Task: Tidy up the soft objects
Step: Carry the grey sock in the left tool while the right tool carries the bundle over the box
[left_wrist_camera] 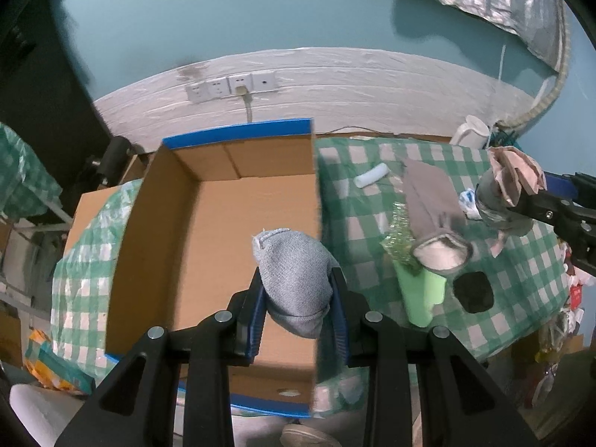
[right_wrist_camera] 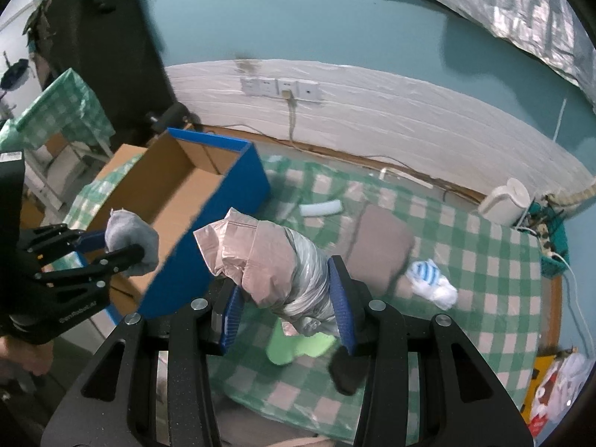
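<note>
My left gripper (left_wrist_camera: 298, 290) is shut on a grey knitted bundle (left_wrist_camera: 294, 279), held above the open cardboard box (left_wrist_camera: 223, 223) with blue outer walls. The same gripper (right_wrist_camera: 111, 246) and grey bundle (right_wrist_camera: 130, 238) show at the left of the right wrist view, beside the box's blue wall (right_wrist_camera: 208, 246). My right gripper (right_wrist_camera: 285, 298) is shut on a silver-and-pink plastic-wrapped bundle (right_wrist_camera: 275, 260), held over the green checked cloth near the box. That wrapped bundle (left_wrist_camera: 510, 186) appears at the right edge of the left wrist view.
On the checked cloth (left_wrist_camera: 521, 279) lie a brown fleece-lined sock (left_wrist_camera: 436, 216), a green cloth (left_wrist_camera: 421, 298), a black item (left_wrist_camera: 473, 292), a white roll (left_wrist_camera: 370, 175) and a blue-striped white bundle (right_wrist_camera: 432, 279). A white jug (right_wrist_camera: 506, 201) stands by the wall. A hand (right_wrist_camera: 26, 357) holds the left gripper.
</note>
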The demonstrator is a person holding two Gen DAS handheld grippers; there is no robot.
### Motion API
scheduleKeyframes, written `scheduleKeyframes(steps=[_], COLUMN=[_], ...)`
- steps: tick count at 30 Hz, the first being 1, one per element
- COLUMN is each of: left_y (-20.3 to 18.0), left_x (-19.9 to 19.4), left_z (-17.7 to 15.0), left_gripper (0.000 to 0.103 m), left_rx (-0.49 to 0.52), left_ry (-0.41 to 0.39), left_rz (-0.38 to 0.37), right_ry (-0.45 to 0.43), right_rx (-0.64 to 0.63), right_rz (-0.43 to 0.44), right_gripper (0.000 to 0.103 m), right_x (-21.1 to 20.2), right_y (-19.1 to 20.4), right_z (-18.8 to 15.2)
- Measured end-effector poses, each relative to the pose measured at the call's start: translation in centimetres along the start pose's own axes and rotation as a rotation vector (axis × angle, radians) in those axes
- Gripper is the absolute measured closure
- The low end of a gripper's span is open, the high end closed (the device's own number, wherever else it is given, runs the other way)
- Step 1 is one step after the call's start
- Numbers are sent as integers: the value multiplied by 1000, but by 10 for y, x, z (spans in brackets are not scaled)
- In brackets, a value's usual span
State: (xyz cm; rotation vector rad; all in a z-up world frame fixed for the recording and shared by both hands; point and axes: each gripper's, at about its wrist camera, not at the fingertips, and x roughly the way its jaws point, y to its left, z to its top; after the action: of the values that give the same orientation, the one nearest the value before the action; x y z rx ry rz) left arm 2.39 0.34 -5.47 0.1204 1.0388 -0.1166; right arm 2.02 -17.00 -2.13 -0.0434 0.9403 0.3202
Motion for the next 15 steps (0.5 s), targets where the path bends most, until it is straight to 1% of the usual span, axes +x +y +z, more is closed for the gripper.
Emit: scheduleKeyframes(steps=[6,12,15], left_y=[25,50,60], left_x=[1,11,14], left_z=[-6,-15,-18], left_gripper=[71,71,71], left_rx=[-27,-48,-48], left_ry=[0,15,16], left_rz=[8,14,38], right_ry=[14,33,49], right_rx=[-24,-54,-77], right_rz=[30,71,89], right_gripper=[61,61,61], right_x=[14,28,37], right_y=[29,64,83], right_z=[14,26,32])
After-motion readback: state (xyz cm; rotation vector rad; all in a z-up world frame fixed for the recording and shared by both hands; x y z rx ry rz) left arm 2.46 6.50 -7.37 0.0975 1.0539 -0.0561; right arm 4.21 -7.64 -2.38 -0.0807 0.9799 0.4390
